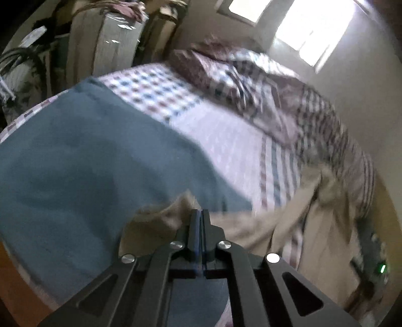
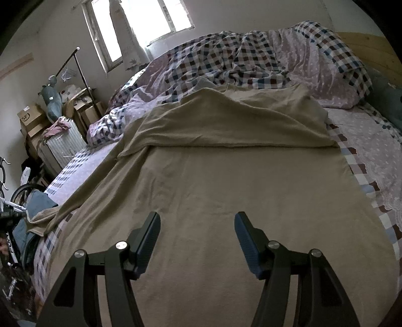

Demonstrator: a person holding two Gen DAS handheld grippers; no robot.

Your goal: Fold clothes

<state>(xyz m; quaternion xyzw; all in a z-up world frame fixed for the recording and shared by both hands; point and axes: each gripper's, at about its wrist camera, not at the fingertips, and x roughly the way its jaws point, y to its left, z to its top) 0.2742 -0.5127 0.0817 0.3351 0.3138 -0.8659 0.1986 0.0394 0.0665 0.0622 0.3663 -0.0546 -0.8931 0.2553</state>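
- Between the closed fingers of the left gripper [image 1: 200,213], a bit of the tan garment [image 1: 160,221] seems to be pinched, though the blur there leaves that unsure; the jaws stand pressed together with no gap.
- Ahead of the right gripper [image 2: 197,218] the same tan garment [image 2: 226,181] lies spread flat on the bed, its far end folded back toward the fingers in one straight crease; those jaws stand wide apart above the cloth, with nothing between them.
- Only the left wrist view shows the pinched corner and how the blue garment [image 1: 83,161] covers the bed to the left of the fingers; in the right wrist view that blue garment [image 2: 37,201] is a small heap at the bed's edge, far left of the fingers.
- Only the right wrist view shows the tan garment whole, with one sleeve trailing out to the left.
- Counted: two garments, one tan and one blue; two grippers, one closed and one open.
- Beyond both garments a checked quilt [image 2: 251,57] is bunched at the far end of the bed [image 2: 371,151].
- One window [image 2: 140,22] lights the wall behind.
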